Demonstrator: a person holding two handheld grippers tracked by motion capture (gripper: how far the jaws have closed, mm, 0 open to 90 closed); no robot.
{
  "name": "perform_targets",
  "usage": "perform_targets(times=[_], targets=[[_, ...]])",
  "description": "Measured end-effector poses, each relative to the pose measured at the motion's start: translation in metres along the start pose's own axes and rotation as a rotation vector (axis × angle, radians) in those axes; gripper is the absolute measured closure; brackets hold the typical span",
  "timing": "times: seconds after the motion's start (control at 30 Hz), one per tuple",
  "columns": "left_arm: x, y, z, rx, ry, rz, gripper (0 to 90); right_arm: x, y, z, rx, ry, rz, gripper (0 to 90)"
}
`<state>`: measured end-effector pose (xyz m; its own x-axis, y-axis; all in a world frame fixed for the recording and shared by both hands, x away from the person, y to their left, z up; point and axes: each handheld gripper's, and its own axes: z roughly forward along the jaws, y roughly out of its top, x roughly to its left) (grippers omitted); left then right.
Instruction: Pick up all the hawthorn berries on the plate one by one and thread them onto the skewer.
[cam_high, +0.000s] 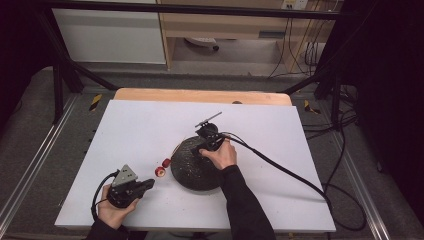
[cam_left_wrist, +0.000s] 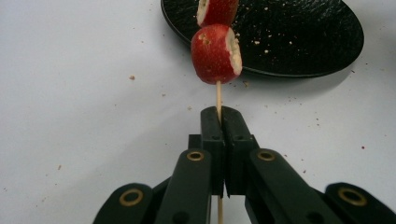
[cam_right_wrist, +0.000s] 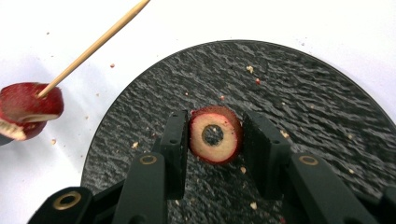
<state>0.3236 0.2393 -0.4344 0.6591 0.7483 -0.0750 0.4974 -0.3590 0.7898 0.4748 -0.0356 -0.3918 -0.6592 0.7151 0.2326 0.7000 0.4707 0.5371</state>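
White table sheet is laid over a wooden board whose far edge is left showing; crumbs are scattered on it. Beyond the table, a pale wooden cabinet and a white panel are seen. Black cables are hung at far right. Yellow-black floor tape is noted.
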Motion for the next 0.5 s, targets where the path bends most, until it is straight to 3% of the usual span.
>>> perform_targets(times=[0.3, 0.5], targets=[[-0.002, 0.0, 0.0, -0.002, -0.001, 0.002, 88.4, -0.001, -0.014, -0.012, -0.055, 0.025, 0.014, 62.7], [-0.003, 0.0, 0.0, -0.004, 0.0, 0.002, 88.4, -0.001, -0.028, -0.016, -0.131, 0.072, 0.025, 62.7]])
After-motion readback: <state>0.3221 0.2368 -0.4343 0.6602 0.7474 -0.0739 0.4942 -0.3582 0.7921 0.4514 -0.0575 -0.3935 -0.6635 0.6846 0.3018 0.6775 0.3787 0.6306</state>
